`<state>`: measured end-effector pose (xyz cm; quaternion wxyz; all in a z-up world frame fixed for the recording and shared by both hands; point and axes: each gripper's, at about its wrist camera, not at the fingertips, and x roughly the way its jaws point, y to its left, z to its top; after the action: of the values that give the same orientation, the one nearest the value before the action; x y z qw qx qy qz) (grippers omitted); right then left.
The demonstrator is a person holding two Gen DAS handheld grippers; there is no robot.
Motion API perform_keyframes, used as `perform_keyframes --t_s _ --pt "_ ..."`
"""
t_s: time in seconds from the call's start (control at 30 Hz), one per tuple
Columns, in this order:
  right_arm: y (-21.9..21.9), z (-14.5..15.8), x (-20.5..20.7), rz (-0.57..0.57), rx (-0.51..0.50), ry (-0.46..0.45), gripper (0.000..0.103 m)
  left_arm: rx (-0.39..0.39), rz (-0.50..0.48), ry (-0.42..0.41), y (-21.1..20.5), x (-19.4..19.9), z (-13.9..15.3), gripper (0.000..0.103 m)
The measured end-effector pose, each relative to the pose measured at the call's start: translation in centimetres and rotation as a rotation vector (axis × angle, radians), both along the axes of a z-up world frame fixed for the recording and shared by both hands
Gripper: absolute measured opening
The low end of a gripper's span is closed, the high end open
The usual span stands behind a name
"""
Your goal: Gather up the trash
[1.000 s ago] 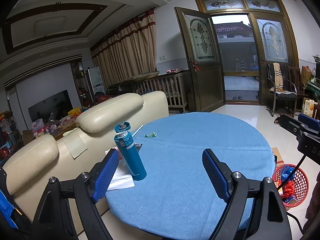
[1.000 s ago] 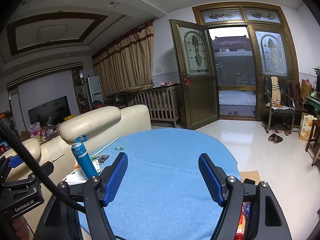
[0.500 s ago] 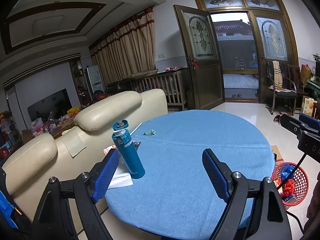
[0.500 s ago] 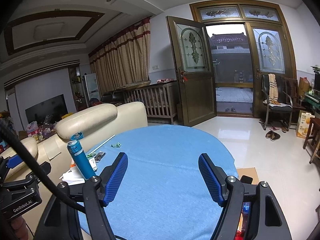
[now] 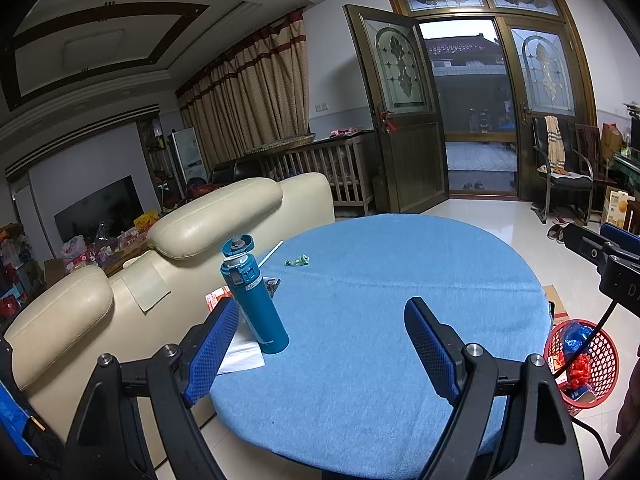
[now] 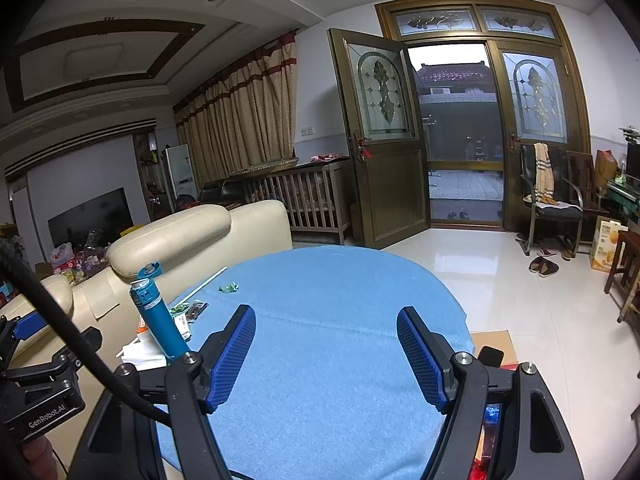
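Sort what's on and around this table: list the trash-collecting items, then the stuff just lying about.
For the job:
green wrapper
white straw
dark wrapper
red basket

Just lying about:
teal bottle
papers
sofa
chair

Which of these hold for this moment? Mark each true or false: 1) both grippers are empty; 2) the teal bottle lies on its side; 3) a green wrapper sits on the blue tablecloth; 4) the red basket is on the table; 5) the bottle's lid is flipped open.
1) True: the left gripper and the right gripper are both open, with nothing between their pads.
2) False: the teal bottle stands upright on the table.
3) True: the green wrapper lies on the cloth beyond the bottle.
4) False: the red basket stands on the floor beside the table.
5) True: the lid is hinged up above the neck.
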<state>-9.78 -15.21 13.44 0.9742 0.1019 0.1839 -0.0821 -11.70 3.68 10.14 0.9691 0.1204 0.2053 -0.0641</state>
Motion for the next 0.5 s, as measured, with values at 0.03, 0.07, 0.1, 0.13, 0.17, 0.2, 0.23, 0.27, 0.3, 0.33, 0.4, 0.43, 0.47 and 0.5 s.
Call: perform_keyframes --t_s 0.03,0.07,0.1,0.13,0.17,0.2,0.23,0.27,0.3,0.33,0.4,0.43,0.47,0.5 --pt "-0.01 -0.01 0.0 -0.001 -0.001 0.0 0.076 0.002 0.002 0.001 0.0 0.03 -0.04 0.086" --pt "-0.02 0.0 -0.01 -0.003 -0.002 0.0 0.076 0.003 0.003 0.003 0.0 0.07 -0.06 0.085" --pt "-0.07 -0.1 -0.04 -0.004 -0.002 0.001 0.076 0.003 0.002 0.004 0.02 0.09 -0.04 0.085" --pt "-0.11 -0.11 -0.02 -0.005 -0.001 0.002 0.076 0.003 0.002 0.006 -0.1 0.06 0.04 0.086" --pt "-0.1 -0.09 0.05 -0.005 0.001 0.002 0.076 0.004 0.002 0.006 -0.13 0.06 0.04 0.085" --pt "-0.08 -0.07 0.08 -0.006 0.001 0.003 0.076 0.006 0.003 0.008 -0.13 0.08 0.02 0.085" --pt "-0.09 -0.07 0.08 -0.006 -0.001 0.003 0.076 0.006 0.002 0.01 -0.11 0.1 0.0 0.085" --pt "-0.04 -0.07 0.15 -0.007 -0.001 0.004 0.076 0.007 0.002 0.012 -0.14 0.14 -0.06 0.086" --pt "0.0 -0.09 0.2 -0.007 0.0 0.006 0.076 0.009 0.003 0.014 -0.18 0.18 -0.08 0.086" --pt "0.0 -0.15 0.2 -0.007 0.001 0.007 0.076 0.01 0.004 0.016 -0.2 0.28 -0.09 0.086" --pt "-0.1 -0.27 0.2 -0.009 0.002 0.009 0.076 0.011 0.003 0.02 -0.19 0.31 -0.12 0.086" --pt "-0.17 -0.29 0.18 -0.01 0.002 0.009 0.076 0.011 0.004 0.021 -0.18 0.36 -0.13 0.086" --pt "-0.21 -0.32 0.19 -0.01 0.003 0.01 0.076 0.012 0.005 0.022 -0.22 0.37 -0.18 0.085" --pt "-0.26 -0.38 0.21 -0.011 0.005 0.011 0.076 0.013 0.006 0.023 -0.29 0.39 -0.26 0.085"
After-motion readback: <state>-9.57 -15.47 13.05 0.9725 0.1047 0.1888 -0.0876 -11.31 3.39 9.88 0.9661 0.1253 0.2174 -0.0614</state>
